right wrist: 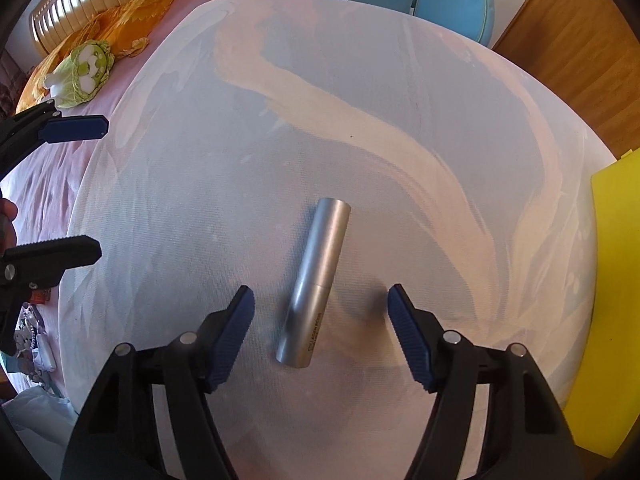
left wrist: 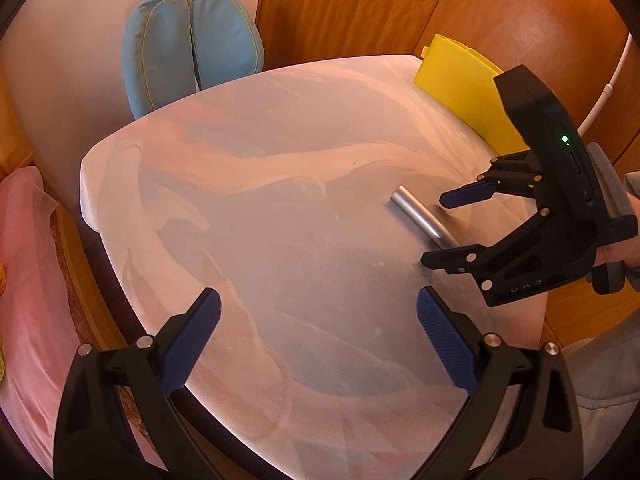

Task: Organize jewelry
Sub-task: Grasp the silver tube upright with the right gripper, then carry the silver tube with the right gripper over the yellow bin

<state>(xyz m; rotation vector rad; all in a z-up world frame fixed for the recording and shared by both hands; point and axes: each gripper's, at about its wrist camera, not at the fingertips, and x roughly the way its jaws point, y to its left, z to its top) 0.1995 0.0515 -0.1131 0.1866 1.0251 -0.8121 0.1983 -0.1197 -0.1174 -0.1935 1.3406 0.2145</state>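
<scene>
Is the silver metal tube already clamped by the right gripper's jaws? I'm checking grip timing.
No: the silver metal tube lies on the white table between the right gripper jaws, with clear gaps on both sides.

Both grippers are black plastic with blue ribbed pads point(right wrist: 234, 336), silver screws point(left wrist: 491, 339), and a gray sleeve point(left wrist: 608, 396).

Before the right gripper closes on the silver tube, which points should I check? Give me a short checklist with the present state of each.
1. Silver tube lies between the fingers of the right gripper: ok.
2. Pads not yet touching the tube, gaps on both sides: ok.
3. Tube centred between the pads: ok, roughly.
4. Left gripper open, empty and apart from the tube: ok.
5. Table around the tube free of other things: ok.
6. Fingertips low enough to grip the tube: cannot tell.
</scene>
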